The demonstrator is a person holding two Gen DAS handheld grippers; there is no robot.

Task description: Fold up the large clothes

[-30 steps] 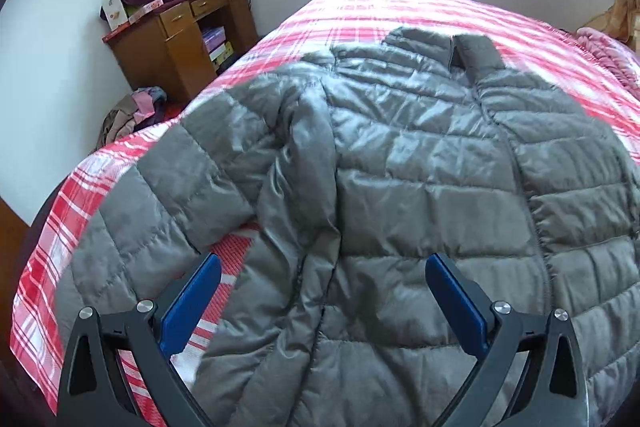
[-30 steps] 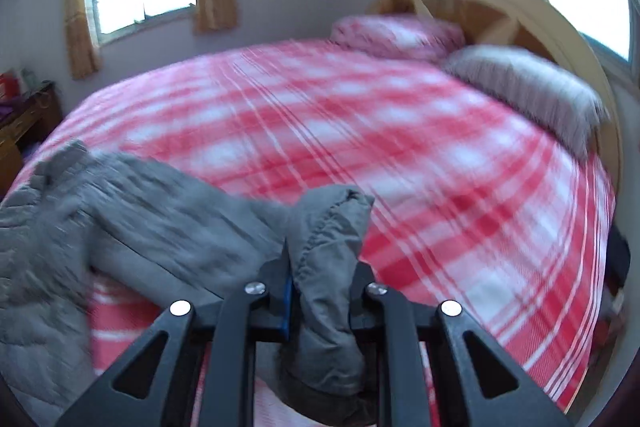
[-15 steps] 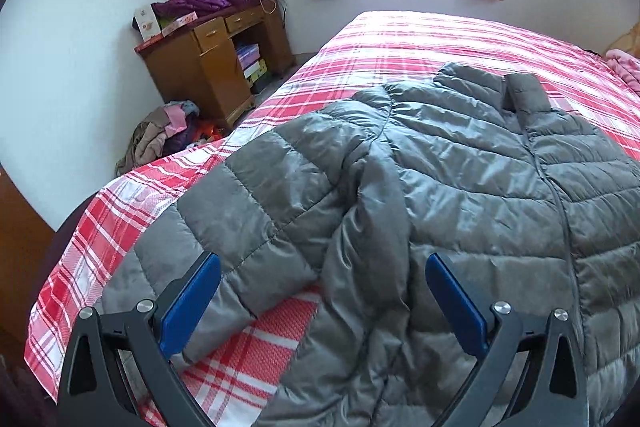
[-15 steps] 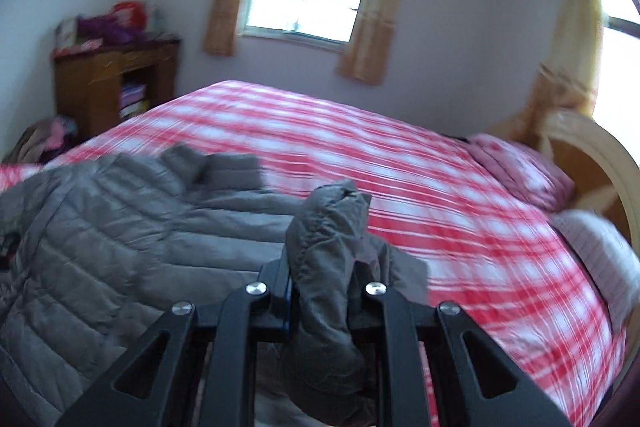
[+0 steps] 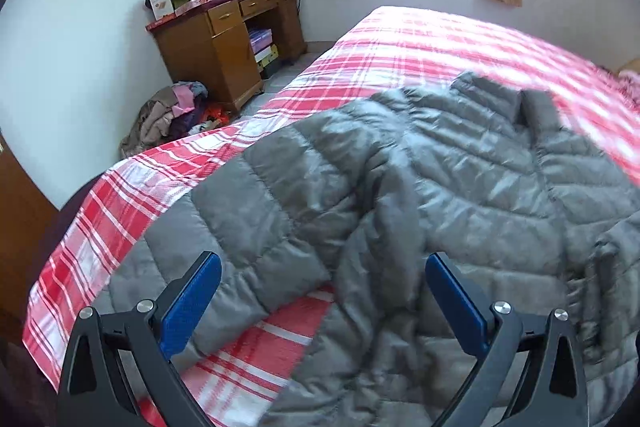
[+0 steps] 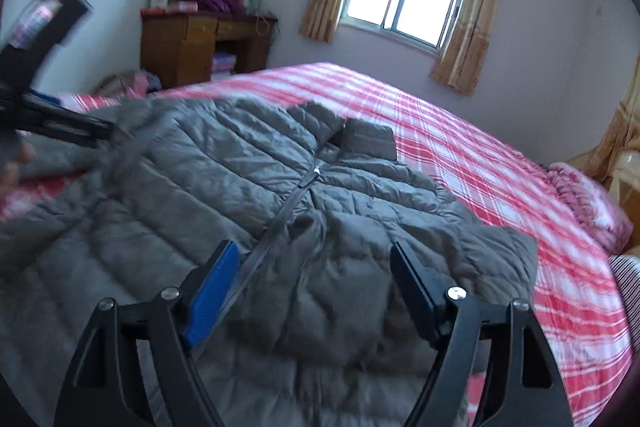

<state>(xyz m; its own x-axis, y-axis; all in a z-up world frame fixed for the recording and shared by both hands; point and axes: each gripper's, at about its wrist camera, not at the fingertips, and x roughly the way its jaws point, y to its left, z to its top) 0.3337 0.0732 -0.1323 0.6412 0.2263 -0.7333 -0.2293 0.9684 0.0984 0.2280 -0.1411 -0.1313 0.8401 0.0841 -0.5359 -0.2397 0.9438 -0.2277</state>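
A: Nearest?
B: The right tool point(image 6: 312, 291) has just spread apart, nothing clamped, above the grey puffer jacket point(image 6: 248, 187) on the plaid bed point(image 6: 480, 163). The left tool point(image 5: 320, 303) gapes over a sleeve point(image 5: 372, 267).
A: Any writing?
B: Boxes point(image 5: 160, 1) on the far tabletop point(image 5: 224, 27); lettering unreadable.

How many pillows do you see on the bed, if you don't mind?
2: a pink pillow at the bed's far right, and a striped pillow just below it at the picture's edge. More may be out of view.
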